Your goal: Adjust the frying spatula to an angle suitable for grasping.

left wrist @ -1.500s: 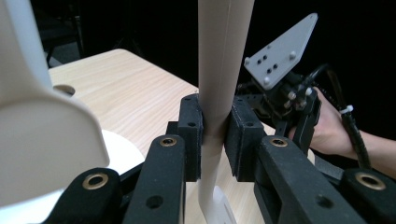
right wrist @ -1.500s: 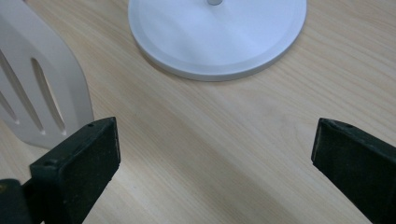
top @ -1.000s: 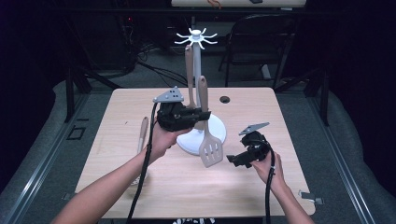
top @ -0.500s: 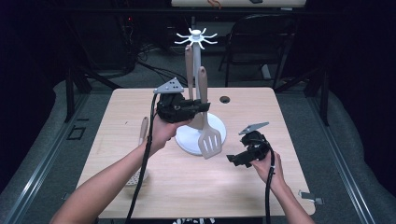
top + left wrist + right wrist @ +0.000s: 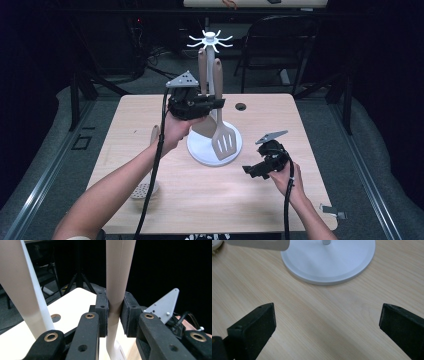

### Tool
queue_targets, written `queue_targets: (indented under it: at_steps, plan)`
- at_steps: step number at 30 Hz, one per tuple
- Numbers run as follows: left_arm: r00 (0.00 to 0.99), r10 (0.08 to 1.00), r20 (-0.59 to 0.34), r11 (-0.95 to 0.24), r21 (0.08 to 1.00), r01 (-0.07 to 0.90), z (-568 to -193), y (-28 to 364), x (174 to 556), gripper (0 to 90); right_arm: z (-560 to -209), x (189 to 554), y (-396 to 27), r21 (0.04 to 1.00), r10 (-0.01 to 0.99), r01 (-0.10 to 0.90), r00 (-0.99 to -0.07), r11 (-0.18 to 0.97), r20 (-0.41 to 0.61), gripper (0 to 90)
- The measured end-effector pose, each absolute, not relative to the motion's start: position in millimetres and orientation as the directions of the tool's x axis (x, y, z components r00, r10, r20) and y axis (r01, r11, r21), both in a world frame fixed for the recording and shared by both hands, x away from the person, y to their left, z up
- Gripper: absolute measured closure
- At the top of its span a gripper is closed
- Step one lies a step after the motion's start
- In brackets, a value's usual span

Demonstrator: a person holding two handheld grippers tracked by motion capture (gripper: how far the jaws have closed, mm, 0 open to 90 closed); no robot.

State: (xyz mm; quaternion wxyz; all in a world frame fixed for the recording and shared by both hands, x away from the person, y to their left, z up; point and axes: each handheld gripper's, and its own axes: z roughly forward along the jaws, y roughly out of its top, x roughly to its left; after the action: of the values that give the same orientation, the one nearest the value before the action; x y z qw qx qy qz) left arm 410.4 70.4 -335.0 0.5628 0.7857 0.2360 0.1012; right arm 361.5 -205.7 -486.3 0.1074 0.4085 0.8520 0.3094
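High view: left hand-held gripper point(image 5: 216, 103), clamped on slotted spatula point(image 5: 223, 141) handle, has lifted it toward rack point(image 5: 210, 42) hooks; right hand-held gripper point(image 5: 252, 170) idle, jaws apart.

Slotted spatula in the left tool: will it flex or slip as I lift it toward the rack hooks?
Probably stiff: the slotted spatula hangs straight from its handle. The left tool clamps a smooth, narrow handle, so it may pivot or slide. It looks light, unlikely to tip the rack.

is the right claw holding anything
No, the right claw stands wide open over the bare wooden table, nothing between its jaws.
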Motion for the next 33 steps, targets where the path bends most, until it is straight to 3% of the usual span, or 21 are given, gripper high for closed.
queue_targets:
  at_steps: [33]
  plan:
    - [0.832,0.527,-0.175,-0.239,0.908,0.343,-328.8,63.4,439.2,77.8,-487.3,361.1,-203.8,0.612,0.759,0.627,-0.648,0.482,0.065,0.5]
